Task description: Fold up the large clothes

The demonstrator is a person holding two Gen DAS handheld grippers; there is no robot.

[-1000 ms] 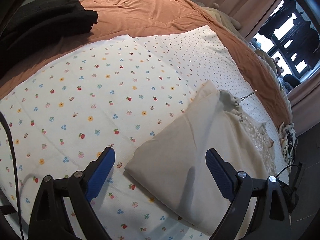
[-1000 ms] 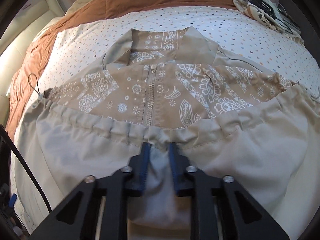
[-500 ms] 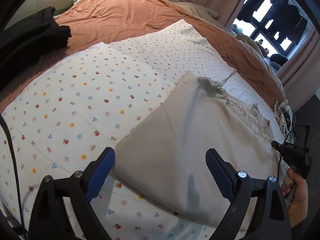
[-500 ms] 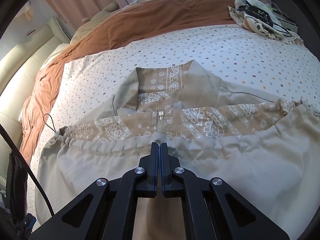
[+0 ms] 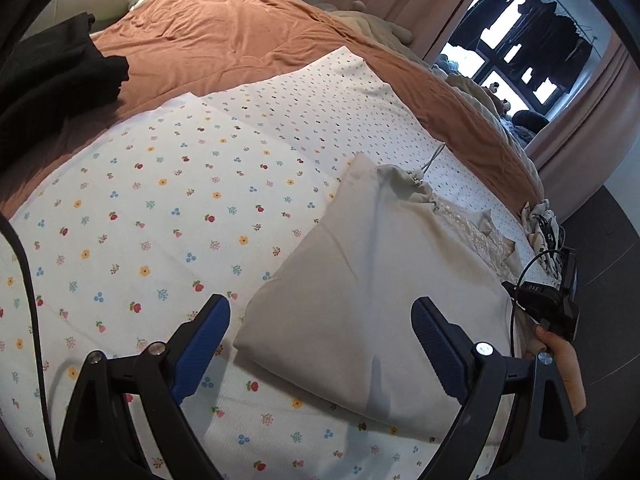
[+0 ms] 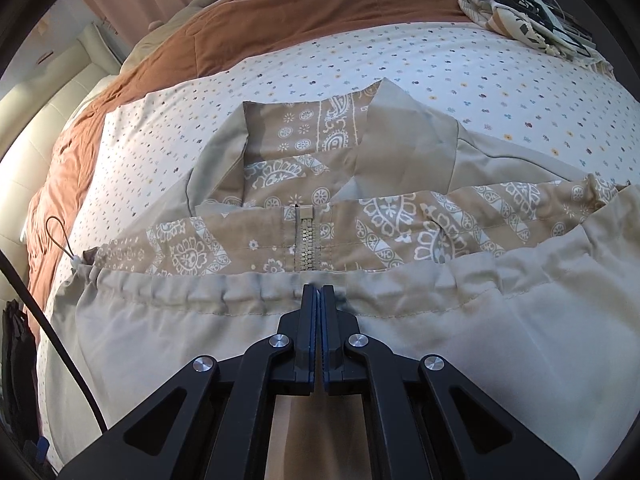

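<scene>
On the floral sheet [image 5: 132, 216], left tool [image 5: 320, 340] spread, right tool [image 6: 318, 300] pressed together over the jacket [image 6: 360, 344].

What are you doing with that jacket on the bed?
A person is folding a beige jacket on the bed, holding a gripper in each hand. The right gripper is shut at the gathered hem, which is folded up over the zipper. The left gripper hangs open above the jacket's corner.
</scene>
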